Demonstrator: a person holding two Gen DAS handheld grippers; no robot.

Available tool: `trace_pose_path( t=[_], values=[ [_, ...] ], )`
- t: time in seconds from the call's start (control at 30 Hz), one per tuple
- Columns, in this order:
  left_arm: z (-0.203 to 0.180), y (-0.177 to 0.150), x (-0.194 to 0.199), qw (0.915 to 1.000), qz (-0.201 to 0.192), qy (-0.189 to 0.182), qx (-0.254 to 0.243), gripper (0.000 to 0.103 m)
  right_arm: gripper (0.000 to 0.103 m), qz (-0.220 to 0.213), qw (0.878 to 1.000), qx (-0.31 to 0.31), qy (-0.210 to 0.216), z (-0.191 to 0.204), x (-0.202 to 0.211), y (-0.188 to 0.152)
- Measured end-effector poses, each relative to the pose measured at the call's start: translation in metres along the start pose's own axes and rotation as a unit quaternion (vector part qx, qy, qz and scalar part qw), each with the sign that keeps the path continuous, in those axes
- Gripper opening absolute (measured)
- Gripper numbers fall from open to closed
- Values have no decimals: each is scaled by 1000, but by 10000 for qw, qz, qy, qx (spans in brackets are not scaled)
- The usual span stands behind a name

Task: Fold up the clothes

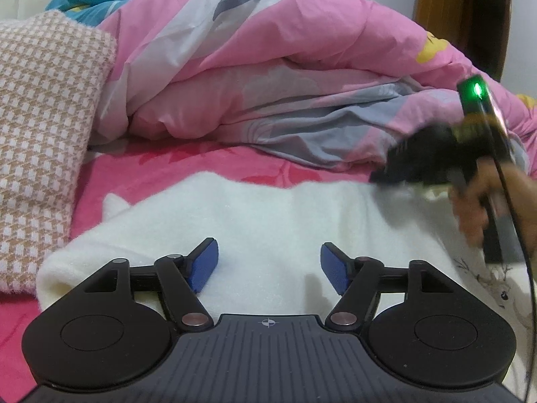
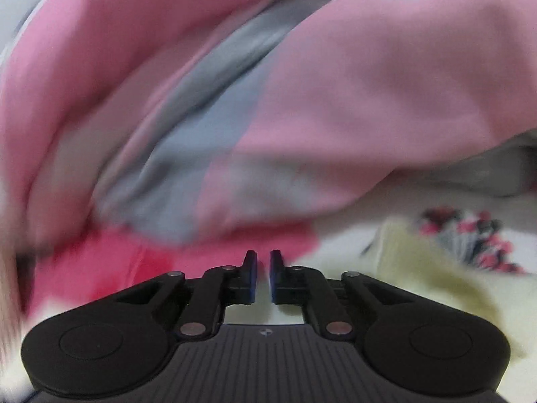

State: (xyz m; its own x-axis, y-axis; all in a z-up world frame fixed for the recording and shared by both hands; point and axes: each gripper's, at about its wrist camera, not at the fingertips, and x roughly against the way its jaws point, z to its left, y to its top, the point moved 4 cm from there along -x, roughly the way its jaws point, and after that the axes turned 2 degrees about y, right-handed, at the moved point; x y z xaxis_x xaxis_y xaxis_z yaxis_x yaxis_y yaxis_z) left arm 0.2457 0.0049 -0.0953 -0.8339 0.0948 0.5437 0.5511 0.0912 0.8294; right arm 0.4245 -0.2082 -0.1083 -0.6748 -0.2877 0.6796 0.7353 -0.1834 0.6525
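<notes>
Under my left gripper (image 1: pixel 268 265) lies the white garment (image 1: pixel 268 215), spread flat on the pink sheet (image 1: pixel 208 161) at the near edge of the bed. Its jaws stand apart with nothing between them, pads just above the cloth. I judge the fabric fleecy, thick, soft and light: it should bunch easily and not slip, so I would pinch an edge or corner, such as the rolled left edge. My right gripper (image 2: pixel 263 275), blurred, has its jaws almost together on nothing, near the garment's far right edge by a floral print (image 2: pixel 470 238). Behind it the heaped quilt (image 1: pixel 285 67) crowds the far side, and a checked pillow (image 1: pixel 43 127) hems in the left.
</notes>
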Motion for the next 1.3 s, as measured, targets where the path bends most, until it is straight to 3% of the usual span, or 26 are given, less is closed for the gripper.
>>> trace_pose_path(
  t=[0.07, 0.17, 0.27, 0.4, 0.57, 0.7, 0.8, 0.9, 1.03, 1.1, 1.3],
  values=[
    [0, 1, 0, 10000, 18, -12, 16, 70, 10, -302, 9990, -325, -102, -13, 22, 10],
    [2, 2, 1, 9999, 54, -36, 122, 72, 11, -381, 9978, -436, 318, -32, 71, 0],
    [4, 5, 4, 9996, 71, -74, 275, 72, 12, 22, 9987, 91, 508, -36, 107, -38],
    [4, 8, 10, 9985, 88, -312, 439, 83, 12, 598, 9889, 1001, 919, -24, 141, -100],
    [-7, 3, 7, 9994, 121, -297, 117, 94, 11, 756, 9740, 1717, 1271, 2, 123, -132],
    [-9, 0, 4, 9997, 143, -200, -46, 96, 8, 443, 9888, 1095, 913, -38, 97, -106],
    [-7, 0, 4, 9997, 144, -215, -14, 96, 0, 86, 9961, -99, 877, -106, 94, -79],
    [-8, 0, 3, 9997, 141, -195, -36, 97, 0, -120, 9891, -996, 1077, -154, 91, -62],
    [-9, -1, 1, 9997, 144, -170, -64, 98, 0, -648, 9806, -1728, 664, -181, 93, -48],
    [-7, -1, 1, 9997, 147, -201, -19, 98, 1, -716, 9748, -1977, 742, -180, 96, -50],
    [-6, 0, 2, 9996, 159, -217, 25, 98, 6, -285, 9880, -996, 1149, -126, 115, -73]
  ],
)
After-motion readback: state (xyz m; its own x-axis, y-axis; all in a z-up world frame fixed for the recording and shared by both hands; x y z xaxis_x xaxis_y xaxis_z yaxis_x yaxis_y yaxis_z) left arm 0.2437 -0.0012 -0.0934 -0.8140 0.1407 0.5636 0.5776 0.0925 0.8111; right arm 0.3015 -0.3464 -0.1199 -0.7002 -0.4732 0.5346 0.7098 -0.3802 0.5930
